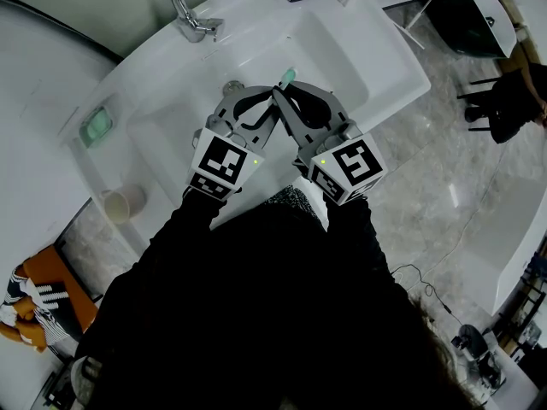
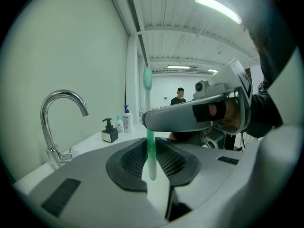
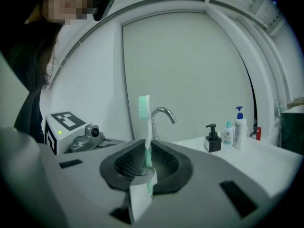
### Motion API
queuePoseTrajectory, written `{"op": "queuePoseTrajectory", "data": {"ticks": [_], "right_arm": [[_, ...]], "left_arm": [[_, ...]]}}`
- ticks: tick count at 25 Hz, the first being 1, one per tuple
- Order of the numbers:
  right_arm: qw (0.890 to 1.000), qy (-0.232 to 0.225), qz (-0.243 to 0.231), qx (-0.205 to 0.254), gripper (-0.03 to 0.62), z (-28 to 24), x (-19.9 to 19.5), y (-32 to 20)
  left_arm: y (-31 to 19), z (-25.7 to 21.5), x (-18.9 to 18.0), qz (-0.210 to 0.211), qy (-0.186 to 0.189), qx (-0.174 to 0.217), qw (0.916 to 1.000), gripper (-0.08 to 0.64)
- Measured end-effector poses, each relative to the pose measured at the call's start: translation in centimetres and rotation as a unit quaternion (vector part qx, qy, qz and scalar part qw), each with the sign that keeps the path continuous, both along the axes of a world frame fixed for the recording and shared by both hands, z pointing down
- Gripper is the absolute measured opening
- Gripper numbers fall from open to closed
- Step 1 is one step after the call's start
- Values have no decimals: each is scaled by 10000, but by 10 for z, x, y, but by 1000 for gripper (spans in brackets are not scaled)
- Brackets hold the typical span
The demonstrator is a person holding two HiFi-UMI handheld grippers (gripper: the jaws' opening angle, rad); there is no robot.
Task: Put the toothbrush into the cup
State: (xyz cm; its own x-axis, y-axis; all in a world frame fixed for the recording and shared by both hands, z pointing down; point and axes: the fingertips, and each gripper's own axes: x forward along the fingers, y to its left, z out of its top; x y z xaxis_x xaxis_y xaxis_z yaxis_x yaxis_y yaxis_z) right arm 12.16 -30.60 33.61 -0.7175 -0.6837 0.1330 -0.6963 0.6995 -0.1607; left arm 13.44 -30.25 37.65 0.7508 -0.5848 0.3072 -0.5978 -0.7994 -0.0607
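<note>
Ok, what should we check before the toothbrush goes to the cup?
1. Toothbrush clamped in the right gripper's jaws: ok.
2. Left gripper jaws on the handle too: ok.
3. Cup standing upright, mouth open: ok.
4. Cup empty inside: cannot tell.
5. Toothbrush already above the cup: not ok, it is over the sink.
</note>
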Motion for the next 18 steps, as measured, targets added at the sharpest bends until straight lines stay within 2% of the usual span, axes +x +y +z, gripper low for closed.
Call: {"op": "queuePoseTrajectory", "data": {"ticks": [8, 18], "right_arm": [[9999, 156, -37, -19, 28, 5, 1, 0], [9999, 72, -38, -116, 29, 2, -1, -4]], "left_arm": [[1, 1, 0, 23, -46, 8, 10000, 59], [-1, -2, -3, -84, -42, 111, 9999, 60]]}}
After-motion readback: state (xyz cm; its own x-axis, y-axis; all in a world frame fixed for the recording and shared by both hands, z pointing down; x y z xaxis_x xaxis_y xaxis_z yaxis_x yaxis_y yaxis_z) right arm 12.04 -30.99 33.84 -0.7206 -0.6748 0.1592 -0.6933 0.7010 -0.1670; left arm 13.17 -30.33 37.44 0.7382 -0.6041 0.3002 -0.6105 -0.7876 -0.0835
